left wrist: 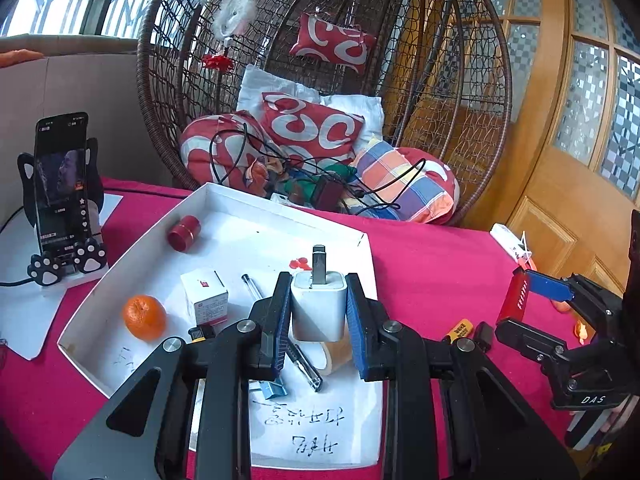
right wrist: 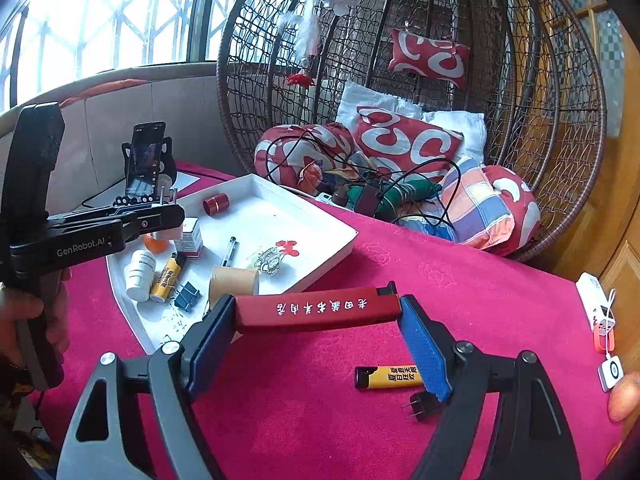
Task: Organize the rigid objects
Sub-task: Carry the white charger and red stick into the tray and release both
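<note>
- Left wrist view: the left gripper (left wrist: 319,312) clamped a white charger (left wrist: 318,307) above the white tray (left wrist: 224,200).
- Right gripper (right wrist: 316,322) gripped a red lighter (right wrist: 317,310) endwise over the red tablecloth (right wrist: 460,264).

Wicker egg chair (left wrist: 320,80) piled with red cushions (left wrist: 312,128), bright latticed windows (right wrist: 100,20), wooden glazed door (left wrist: 580,120), crimson tablecloth (right wrist: 440,280)

The charger (left wrist: 319,307) looks like smooth white plastic with shiny metal prongs. The long red lighter (right wrist: 316,310) looks matt. The yellow lighter (right wrist: 387,377) on the near right is glossy plastic. The tray (left wrist: 224,196) looks like smooth white card. The tablecloth (left wrist: 432,264) is pink cloth. The far chair (right wrist: 560,120) is rough woven wicker.
</note>
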A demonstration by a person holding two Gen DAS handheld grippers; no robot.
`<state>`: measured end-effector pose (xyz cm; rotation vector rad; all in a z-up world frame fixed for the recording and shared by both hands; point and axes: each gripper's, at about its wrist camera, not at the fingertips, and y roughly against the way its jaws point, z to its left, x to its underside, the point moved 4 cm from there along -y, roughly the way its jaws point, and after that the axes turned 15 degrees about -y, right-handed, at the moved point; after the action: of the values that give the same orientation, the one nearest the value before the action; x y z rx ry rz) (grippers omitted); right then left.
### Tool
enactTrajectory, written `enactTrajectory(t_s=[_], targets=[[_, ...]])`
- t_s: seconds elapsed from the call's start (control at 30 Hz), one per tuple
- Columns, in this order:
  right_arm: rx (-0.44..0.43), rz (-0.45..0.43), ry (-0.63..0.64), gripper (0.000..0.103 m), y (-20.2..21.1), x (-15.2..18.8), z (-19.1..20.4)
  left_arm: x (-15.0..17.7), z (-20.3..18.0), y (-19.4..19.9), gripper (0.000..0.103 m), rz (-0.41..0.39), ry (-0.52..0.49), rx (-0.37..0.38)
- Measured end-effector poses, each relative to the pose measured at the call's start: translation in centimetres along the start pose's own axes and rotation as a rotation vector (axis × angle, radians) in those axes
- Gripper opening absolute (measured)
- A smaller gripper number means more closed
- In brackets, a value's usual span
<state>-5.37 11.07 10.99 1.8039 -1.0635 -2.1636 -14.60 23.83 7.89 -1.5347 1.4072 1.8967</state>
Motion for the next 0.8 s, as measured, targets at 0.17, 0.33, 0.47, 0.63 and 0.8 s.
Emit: enactTrajectory(t_s=[0.17, 0.33, 0.47, 0.63, 0.8], targets=[[-0.016, 0.011, 0.033, 0.081, -1.7, -0.6, 2.0, 1.0, 2.3, -0.6, 0.025, 0.027, 0.032, -0.050], [-0.034, 0.021, 0.053, 0.081, -4.1, -1.4, 3.7, 2.4, 5.0, -1.2, 0.025, 0.057, 0.080, -0.109], [-0.066, 0.037, 0.003, 0.081, -6.6, -2.1, 4.3, 2.8, 6.4, -1.9, 0.025, 0.073, 0.097, -0.147], [-0.103, 0.084, -0.100, 0.081, -10.5, -2.6, 5.2, 2.9, 6.0, -3.1, 0.025, 0.101, 0.057, -0.174], [-0.130, 0.127, -0.179, 0.082, -13.1, -1.7, 5.8, 3.4, 5.4, -3.4, 0.038, 0.114, 0.039, -0.199]])
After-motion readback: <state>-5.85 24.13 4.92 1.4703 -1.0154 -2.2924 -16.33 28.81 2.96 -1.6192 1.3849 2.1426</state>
